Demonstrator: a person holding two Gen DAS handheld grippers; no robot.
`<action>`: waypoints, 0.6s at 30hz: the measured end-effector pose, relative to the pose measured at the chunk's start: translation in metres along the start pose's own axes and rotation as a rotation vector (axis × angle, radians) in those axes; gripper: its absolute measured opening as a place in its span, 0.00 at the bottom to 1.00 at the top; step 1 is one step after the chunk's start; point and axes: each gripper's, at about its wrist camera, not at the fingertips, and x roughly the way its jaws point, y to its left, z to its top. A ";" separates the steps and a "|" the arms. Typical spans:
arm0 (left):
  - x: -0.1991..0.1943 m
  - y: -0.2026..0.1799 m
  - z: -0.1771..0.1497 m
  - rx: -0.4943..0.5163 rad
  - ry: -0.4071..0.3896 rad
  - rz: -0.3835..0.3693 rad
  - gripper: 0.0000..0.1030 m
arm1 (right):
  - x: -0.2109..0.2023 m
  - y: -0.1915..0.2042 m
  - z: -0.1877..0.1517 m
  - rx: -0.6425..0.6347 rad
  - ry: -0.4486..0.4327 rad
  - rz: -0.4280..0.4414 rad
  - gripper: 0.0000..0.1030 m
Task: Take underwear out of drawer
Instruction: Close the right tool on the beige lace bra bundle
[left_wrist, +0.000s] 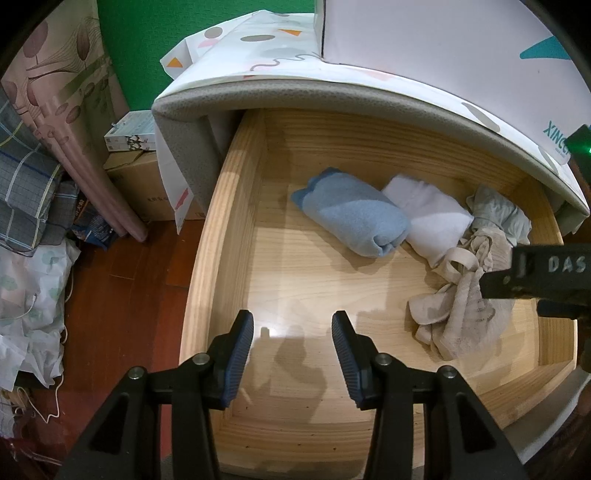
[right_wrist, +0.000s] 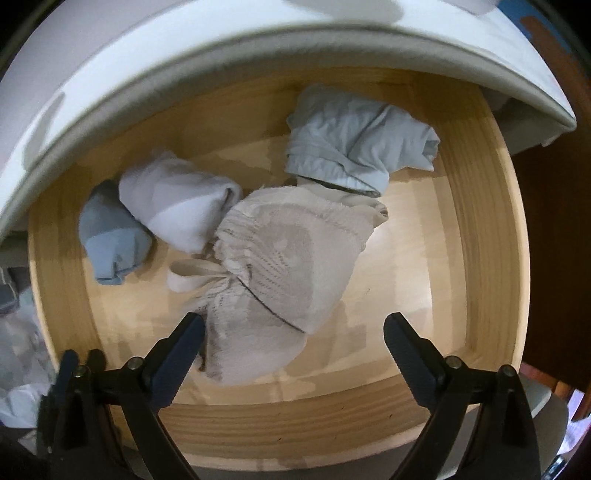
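Note:
The wooden drawer (left_wrist: 225, 236) stands pulled out. A crumpled beige lace underwear (right_wrist: 280, 266) lies in its right half, also seen in the left wrist view as the beige underwear (left_wrist: 461, 314). My right gripper (right_wrist: 295, 325) points straight down over it. Its jaws are wide open, with the near end of the garment between them, close beside the left fingertip (right_wrist: 192, 328). My left gripper (left_wrist: 293, 332) hovers open over bare drawer floor with nothing between its fingers. The right gripper's black body (left_wrist: 546, 273) shows at the right edge.
A rolled blue cloth (left_wrist: 351, 210), a rolled white cloth (left_wrist: 428, 218) and a folded grey-green garment (right_wrist: 354, 140) lie at the drawer's back. A patterned padded top (left_wrist: 295, 99) overhangs the rear. Left of the drawer are cardboard boxes (left_wrist: 144, 184), pink rolls (left_wrist: 92, 173) and bedding on the wood floor.

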 end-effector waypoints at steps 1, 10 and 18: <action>0.000 0.000 0.000 -0.001 0.000 0.000 0.44 | -0.003 -0.001 -0.005 0.016 -0.006 0.008 0.93; 0.001 -0.001 0.000 -0.004 0.001 -0.005 0.44 | 0.029 0.002 0.008 0.073 0.081 0.034 0.93; 0.001 0.000 0.000 -0.007 0.004 -0.010 0.44 | 0.045 0.016 0.016 -0.111 0.097 -0.053 0.76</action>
